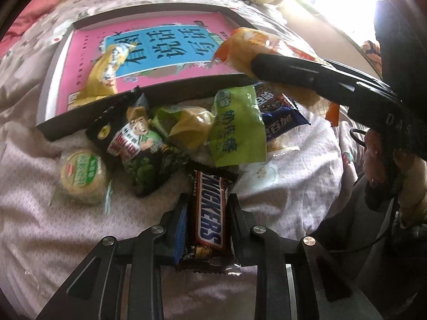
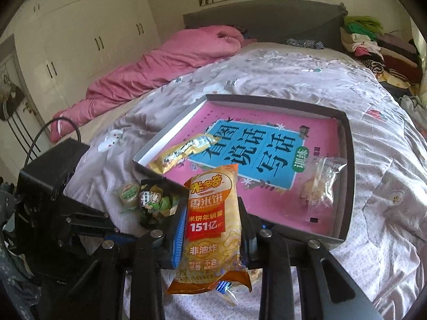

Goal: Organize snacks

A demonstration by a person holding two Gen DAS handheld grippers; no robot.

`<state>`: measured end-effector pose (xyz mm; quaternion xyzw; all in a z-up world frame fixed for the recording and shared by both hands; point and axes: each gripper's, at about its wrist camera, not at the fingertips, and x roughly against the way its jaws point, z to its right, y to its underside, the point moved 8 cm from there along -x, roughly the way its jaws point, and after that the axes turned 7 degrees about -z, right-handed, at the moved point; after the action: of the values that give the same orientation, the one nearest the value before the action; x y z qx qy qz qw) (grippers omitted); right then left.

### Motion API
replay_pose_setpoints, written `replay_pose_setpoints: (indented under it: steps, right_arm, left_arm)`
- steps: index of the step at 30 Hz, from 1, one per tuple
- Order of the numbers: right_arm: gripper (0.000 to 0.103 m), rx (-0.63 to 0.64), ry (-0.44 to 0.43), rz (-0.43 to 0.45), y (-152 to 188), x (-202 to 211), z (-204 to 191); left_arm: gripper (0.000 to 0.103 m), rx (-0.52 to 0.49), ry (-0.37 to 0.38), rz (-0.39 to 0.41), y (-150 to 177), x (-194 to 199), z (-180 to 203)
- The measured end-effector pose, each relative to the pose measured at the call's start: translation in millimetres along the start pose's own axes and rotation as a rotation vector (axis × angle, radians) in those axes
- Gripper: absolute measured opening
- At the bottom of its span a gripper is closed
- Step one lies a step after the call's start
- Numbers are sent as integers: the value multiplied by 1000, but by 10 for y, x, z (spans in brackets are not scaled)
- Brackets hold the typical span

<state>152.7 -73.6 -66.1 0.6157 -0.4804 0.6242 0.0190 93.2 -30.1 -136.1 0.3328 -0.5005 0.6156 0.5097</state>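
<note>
Brown chocolate bar wrapper [image 1: 209, 213]: "SNICKERS" in white-edged blue letters. Orange-and-yellow rice cracker packet [image 2: 210, 229]: "米多奇", "香米饼", "米饼年销量 151亿", "非油炸". Pink book cover with blue panel [image 2: 267, 146] lying in the shallow grey box: big black "看图说话写话", green badge "训练". Light green plastic wrapper [image 1: 237, 125]: dark green Chinese characters, too blurred to read surely. Black gripper body [image 1: 400, 125]: pale letters "DAS", cut off.

Our left claw [image 1: 206, 208] and right claw [image 2: 212, 218] are matte black, with blue-edged fingers [image 1: 179, 230], round silver screws [image 1: 155, 230], and a thin black cable [image 2: 42, 136].
</note>
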Motion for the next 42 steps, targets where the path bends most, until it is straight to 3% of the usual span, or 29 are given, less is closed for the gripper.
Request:
replay_pose_setpoints:
  steps: [9, 19, 29, 42]
  right_arm:
    - [33, -15, -1, 31, -41, 64, 25]
    - [33, -11, -23, 43, -46, 76, -35]
    - [33, -26, -26, 51, -58, 80, -13]
    - [33, -38, -18, 89, -101, 178, 10]
  left_arm:
    - [29, 73, 30, 40, 100, 226, -170]
    - [29, 66, 11, 94, 38, 437, -136]
    - [29, 46, 24, 84, 61, 455, 12]
    - [29, 62, -9, 175, -100, 703, -34]
